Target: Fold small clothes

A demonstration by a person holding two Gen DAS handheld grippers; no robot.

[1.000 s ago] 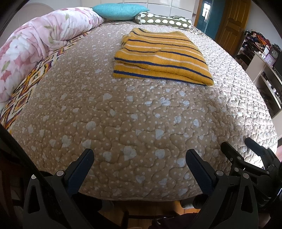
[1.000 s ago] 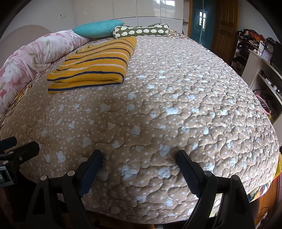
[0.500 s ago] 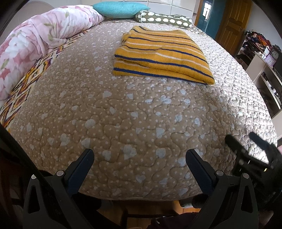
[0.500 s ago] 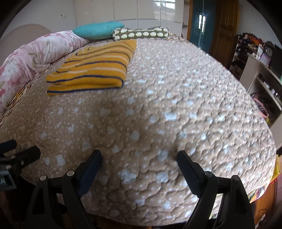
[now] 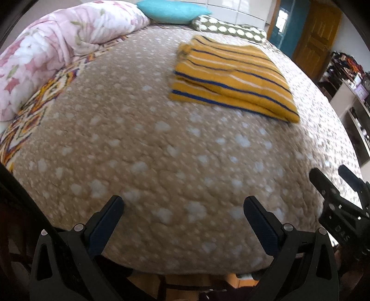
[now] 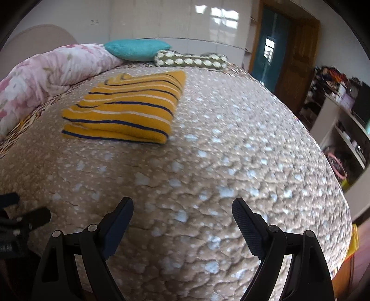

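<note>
Nearest, the left gripper (image 5: pixel 182 208) and the right gripper (image 6: pixel 182 209) hang over the near edge of the quilted bedspread (image 5: pixel 161 150), both with jaws spread wide and nothing between them; neither touches the cover. Further up the bed, well apart from both, the yellow striped garment (image 5: pixel 231 81) lies already folded into a flat stack. Beyond it sit a floral duvet (image 5: pixel 57 46), a teal pillow (image 5: pixel 171 10) and a spotted bolster (image 5: pixel 231 30). The likely risk: reaching back in, a fingertip could catch the top layer and drag the stack askew, or snag the soft quilt beneath and rumple it
</note>
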